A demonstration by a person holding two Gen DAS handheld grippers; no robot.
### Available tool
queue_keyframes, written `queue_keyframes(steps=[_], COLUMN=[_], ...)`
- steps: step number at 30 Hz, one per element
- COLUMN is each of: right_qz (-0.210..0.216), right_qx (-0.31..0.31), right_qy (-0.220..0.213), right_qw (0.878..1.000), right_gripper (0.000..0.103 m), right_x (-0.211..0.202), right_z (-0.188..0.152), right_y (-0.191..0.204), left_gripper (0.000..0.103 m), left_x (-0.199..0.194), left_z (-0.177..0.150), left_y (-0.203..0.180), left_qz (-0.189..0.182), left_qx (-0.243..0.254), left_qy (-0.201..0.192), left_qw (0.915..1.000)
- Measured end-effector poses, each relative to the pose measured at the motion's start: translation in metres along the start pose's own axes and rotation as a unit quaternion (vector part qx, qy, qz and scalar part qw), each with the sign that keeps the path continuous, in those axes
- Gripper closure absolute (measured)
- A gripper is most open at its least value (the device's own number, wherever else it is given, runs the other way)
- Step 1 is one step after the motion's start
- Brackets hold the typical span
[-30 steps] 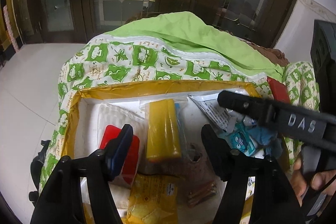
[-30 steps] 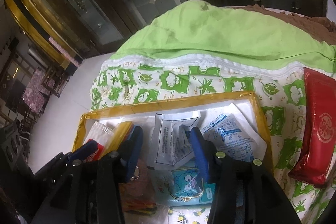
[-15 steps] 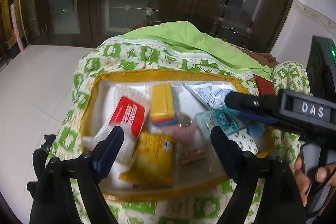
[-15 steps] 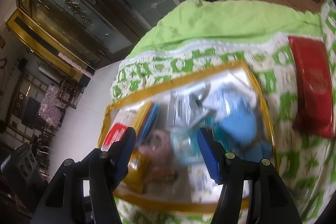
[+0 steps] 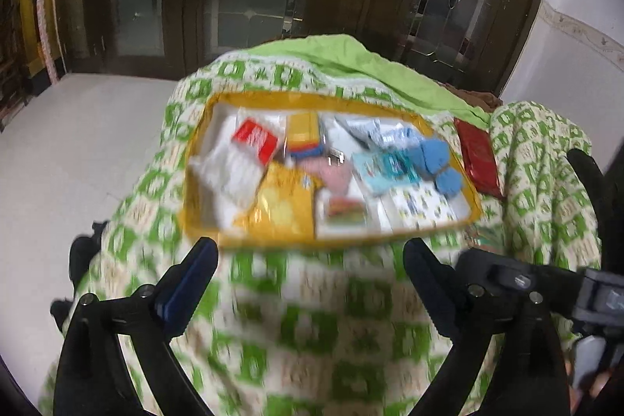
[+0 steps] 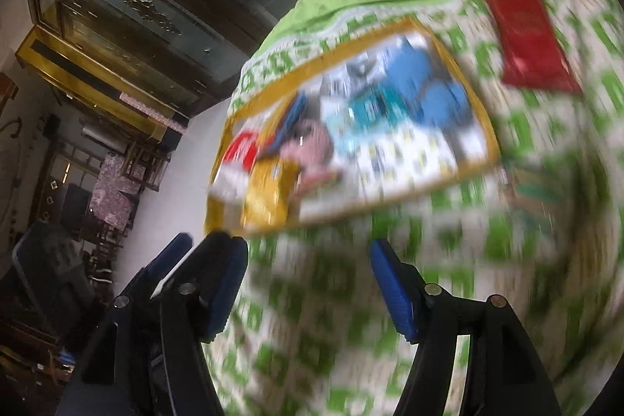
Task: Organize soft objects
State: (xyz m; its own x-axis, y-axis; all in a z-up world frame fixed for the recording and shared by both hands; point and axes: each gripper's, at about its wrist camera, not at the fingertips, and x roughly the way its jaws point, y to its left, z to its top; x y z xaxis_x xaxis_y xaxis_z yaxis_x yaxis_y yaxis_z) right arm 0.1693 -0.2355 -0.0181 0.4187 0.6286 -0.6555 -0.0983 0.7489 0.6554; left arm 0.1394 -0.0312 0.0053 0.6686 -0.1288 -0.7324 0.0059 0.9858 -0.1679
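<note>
Left gripper (image 5: pixel 310 260): two black plastic fingers, angular and ribbed, each with a dark blue pad (image 5: pixel 187 279) on its inner face; round silver screws at the finger joints.

Right gripper (image 6: pixel 308 283): same build, black fingers, blue ridged pads (image 6: pixel 394 295), silver screws at the joints. Seen from the left camera, its body is black and grey with a silver screw head.
</note>
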Motion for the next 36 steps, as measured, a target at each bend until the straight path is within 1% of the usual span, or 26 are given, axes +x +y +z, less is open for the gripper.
queue_keyframes(steps=[1, 3, 6, 7, 10, 13, 15, 17, 21, 25, 32, 36], right_qz=[0.001, -0.003, -0.026, -0.033, -0.061, -0.078, -0.089, -0.095, -0.105, -0.11, -0.117, -0.125], right_qx=[-0.005, -0.014, -0.045, -0.054, -0.086, -0.109, -0.136, -0.155, -0.179, -0.18, -0.178, -0.17], right_qy=[-0.006, -0.021, -0.064, -0.075, -0.109, -0.124, -0.133, -0.14, -0.156, -0.155, -0.15, -0.144], right_qw=[1.0, 1.0, 0.997, 0.995, 0.989, 0.983, 0.978, 0.973, 0.966, 0.965, 0.965, 0.967], right_gripper=[0.033, 0.032, 0.03, 0.028, 0.025, 0.023, 0.023, 0.02, 0.009, 0.001, 0.001, 0.001], right_x=[-0.01, -0.026, -0.051, -0.056, -0.07, -0.077, -0.079, -0.081, -0.084, -0.083, -0.085, -0.09], right_z=[-0.014, -0.03, -0.051, -0.053, -0.059, -0.062, -0.069, -0.074, -0.083, -0.087, -0.094, -0.101], right_y=[0.0, 0.001, 0.005, 0.006, 0.012, 0.018, 0.026, 0.032, 0.04, 0.039, 0.038, 0.037], left_gripper=[0.008, 0.008, 0.008, 0.008, 0.008, 0.007, 0.006, 0.005, 0.005, 0.005, 0.004, 0.003], left_x=[-0.005, -0.013, -0.028, -0.034, -0.05, -0.065, -0.071, -0.075, -0.081, -0.084, -0.084, -0.087], left_z=[-0.011, -0.027, -0.05, -0.056, -0.066, -0.07, -0.071, -0.073, -0.077, -0.08, -0.084, -0.086], left_y=[-0.001, -0.002, -0.002, -0.002, -0.001, 0.001, 0.002, 0.003, 0.003, 0.0, -0.006, -0.005], left_qz=[0.001, 0.004, 0.01, 0.011, 0.024, 0.042, 0.051, 0.061, 0.072, 0.082, 0.099, 0.1], left_qx=[-0.002, -0.002, -0.002, -0.002, 0.004, 0.011, 0.012, 0.012, 0.018, 0.028, 0.045, 0.04], left_qy=[0.0, -0.001, -0.005, -0.005, -0.013, -0.029, -0.034, -0.039, -0.044, -0.047, -0.045, -0.046], left_qw=[1.0, 1.0, 0.9999, 0.9999, 0.9996, 0.9986, 0.9981, 0.9973, 0.9963, 0.9952, 0.9931, 0.9931])
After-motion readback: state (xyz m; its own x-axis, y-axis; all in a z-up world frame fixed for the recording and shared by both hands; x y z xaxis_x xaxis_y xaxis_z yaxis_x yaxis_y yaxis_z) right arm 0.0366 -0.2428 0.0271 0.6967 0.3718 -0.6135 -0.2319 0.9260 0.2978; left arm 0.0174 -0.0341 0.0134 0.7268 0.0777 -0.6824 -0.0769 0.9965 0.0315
